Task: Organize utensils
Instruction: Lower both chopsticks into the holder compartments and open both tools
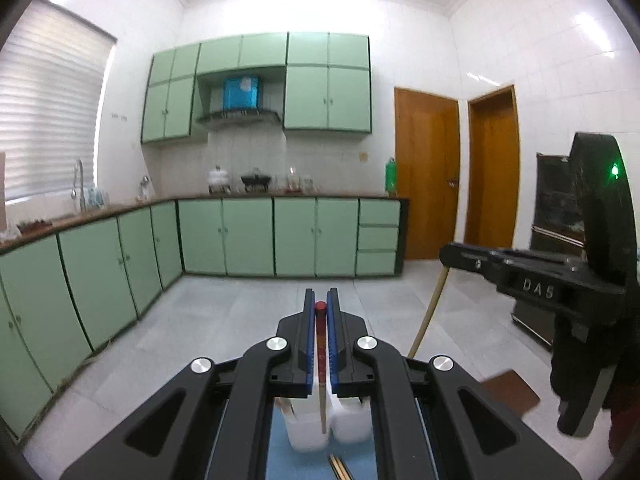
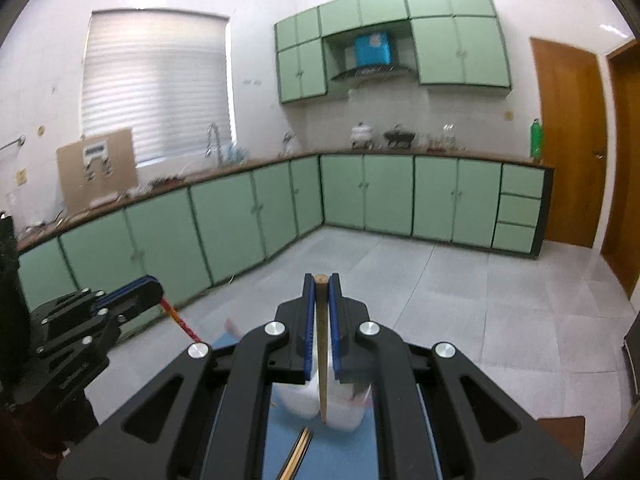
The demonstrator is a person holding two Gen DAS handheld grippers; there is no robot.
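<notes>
I'm seeing a bright kitchen lit by daylight through the blinds (image 2: 156, 84), with glare on the wall tiles (image 1: 560, 60). Fisheye bending curves the cabinets (image 1: 100, 272), corners vignette black, and motion blur softens the white containers (image 2: 320, 404).

A: What colours are the left tongs (image 1: 321, 308)?
B: Black, with blue pads; the chopstick (image 1: 321, 344) they clamp is red, patterned lower down.
A: And the right tongs (image 2: 321, 292)?
B: The same black and blue, on a plain tan chopstick (image 2: 322, 360).
A: Below them?
B: White tubs (image 1: 308, 428) on a blue mat (image 1: 280, 460). Beyond the mat, pale green cabinets (image 1: 248, 236) with dark edges, and orange-brown doors (image 1: 426, 176).
</notes>
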